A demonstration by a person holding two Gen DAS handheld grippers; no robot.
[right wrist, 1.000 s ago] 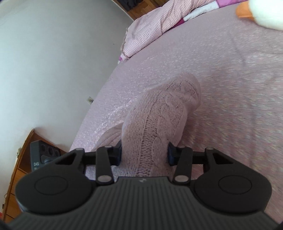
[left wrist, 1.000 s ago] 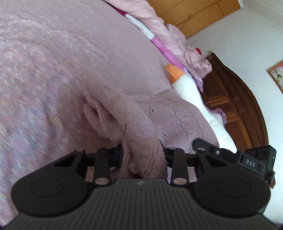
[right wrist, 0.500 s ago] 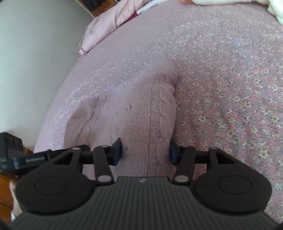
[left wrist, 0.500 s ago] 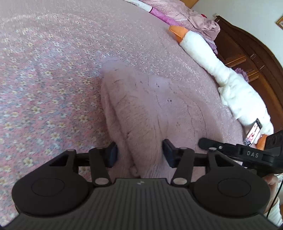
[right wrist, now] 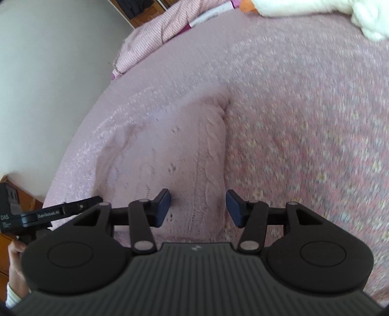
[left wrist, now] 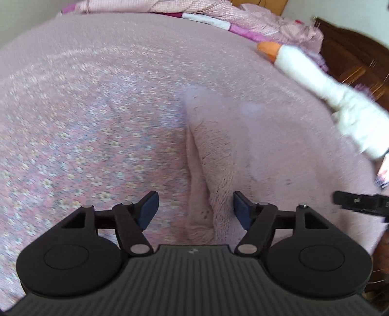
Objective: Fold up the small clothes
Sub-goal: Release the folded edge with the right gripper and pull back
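Observation:
A small pink knitted sweater [left wrist: 245,150] lies folded flat on the flowered pink bedspread [left wrist: 85,126]. My left gripper [left wrist: 195,210] is open just above the sweater's near left folded edge, its blue pads apart with cloth lying loose between them. In the right wrist view the same sweater [right wrist: 175,150] shows its cable-knit right edge, and my right gripper [right wrist: 198,209] is open over that near edge. Neither gripper holds the cloth. The other gripper's black body [right wrist: 48,215] shows at the left, held by a hand [right wrist: 14,265].
A white plush goose [left wrist: 335,97] with an orange beak lies on the bed to the right of the sweater. A bunched pink quilt [left wrist: 218,14] sits at the head of the bed. Dark wooden furniture [left wrist: 352,48] stands beyond, and a wall [right wrist: 48,60] flanks the bed's left.
One second ago both grippers were shut on the lifted sweater. They lowered it onto the bed, and both sets of fingers have now spread wide, letting the cloth go.

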